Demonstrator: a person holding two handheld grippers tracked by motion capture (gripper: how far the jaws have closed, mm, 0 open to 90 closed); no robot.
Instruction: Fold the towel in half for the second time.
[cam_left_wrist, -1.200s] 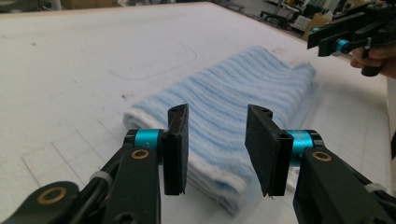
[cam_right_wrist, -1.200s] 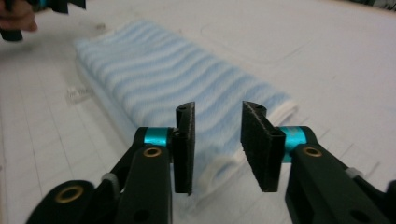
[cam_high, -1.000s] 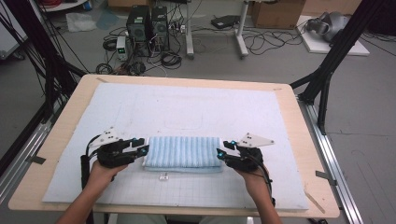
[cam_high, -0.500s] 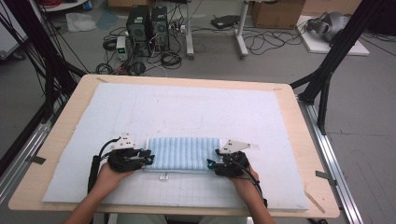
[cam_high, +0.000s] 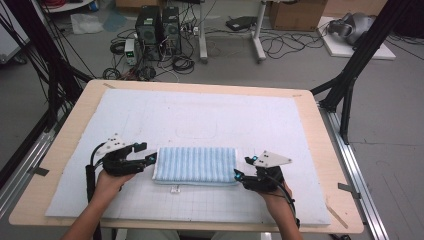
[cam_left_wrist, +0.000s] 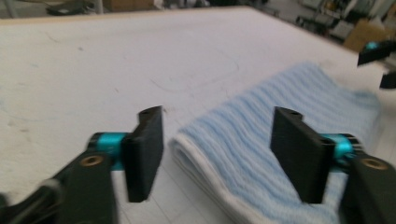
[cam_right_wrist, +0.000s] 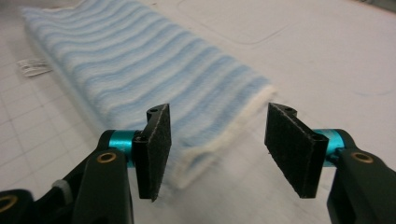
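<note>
Lying folded into a long strip, the striped blue towel (cam_high: 195, 165) is seen near the front edge of the counter (cam_high: 320, 125), roughly midway between its left and right edges, on the pale mat (cam_high: 200, 115) that covers most of it; a small white tag (cam_high: 174, 189) is seen at its near side. The left tool (cam_high: 149, 160) is held at the towel's left end, its jaws spread and just opened wider, with nothing pinched between them; in the left gripper view the towel's folded edge (cam_left_wrist: 219, 186) is seen lying in the gap, untouched by either pad. The right tool (cam_high: 238, 175) is held at the right end near the front corner, its jaws likewise spread and just opened, with the towel's corner (cam_right_wrist: 205, 149) seen beyond and partly between them but not gripped.

The step in hand is judged to be a release after a fold, or a fresh approach to the two short ends; if a further fold is intended, every layer at each end should be gathered between the pads before they are pressed together; both ends are best lifted together and kept level, so that the stacked layers are not dragged apart; the white hem should be kept aligned.
</note>
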